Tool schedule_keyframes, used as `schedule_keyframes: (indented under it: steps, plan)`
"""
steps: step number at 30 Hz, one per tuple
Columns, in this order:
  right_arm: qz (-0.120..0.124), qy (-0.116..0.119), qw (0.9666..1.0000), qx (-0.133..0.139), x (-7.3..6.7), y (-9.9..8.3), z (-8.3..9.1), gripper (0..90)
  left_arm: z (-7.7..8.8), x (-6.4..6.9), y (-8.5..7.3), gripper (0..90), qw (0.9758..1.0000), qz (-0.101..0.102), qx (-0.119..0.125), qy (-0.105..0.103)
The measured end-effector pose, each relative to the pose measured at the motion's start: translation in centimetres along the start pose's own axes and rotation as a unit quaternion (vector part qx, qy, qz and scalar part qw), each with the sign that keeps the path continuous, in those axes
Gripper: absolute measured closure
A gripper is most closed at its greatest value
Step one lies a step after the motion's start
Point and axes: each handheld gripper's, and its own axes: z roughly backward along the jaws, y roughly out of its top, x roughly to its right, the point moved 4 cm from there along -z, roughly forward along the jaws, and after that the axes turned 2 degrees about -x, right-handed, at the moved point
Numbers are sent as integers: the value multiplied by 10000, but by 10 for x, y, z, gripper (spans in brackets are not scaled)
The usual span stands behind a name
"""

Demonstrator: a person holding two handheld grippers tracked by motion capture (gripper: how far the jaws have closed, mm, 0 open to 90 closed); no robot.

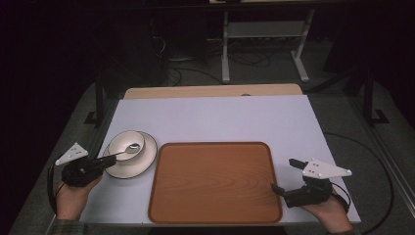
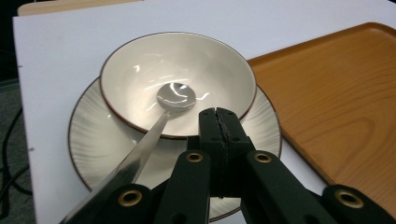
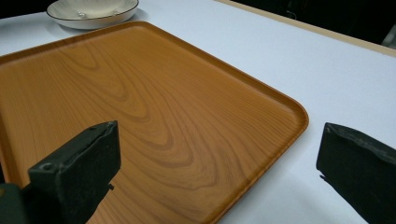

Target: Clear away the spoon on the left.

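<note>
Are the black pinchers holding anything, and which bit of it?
Nothing is held. The left gripper is shut and empty beside the shiny metal spoon in the white bowl; the right gripper is open.

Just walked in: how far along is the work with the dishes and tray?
Done: the bowl sits on the plate with the spoon in it. In hand: the left gripper is shut beside the spoon's handle, not gripping it; the right gripper waits open at the tray's edge. Left: the tray is bare, so any loading probably hasn't begun.

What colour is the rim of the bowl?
Dark brown rim on the cream bowl, clearest in the left gripper view.
</note>
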Motion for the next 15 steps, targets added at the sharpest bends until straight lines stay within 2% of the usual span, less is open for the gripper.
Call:
schedule_keyframes:
  steps: [9,15]
  plan:
    - [10,12,10000,-23,0,0,-1,0,3,-9,-2,899,9999,109,47,125]
    - [13,13,10000,-30,0,0,-1,0,2,-11,-1,899,9997,113,54,220]
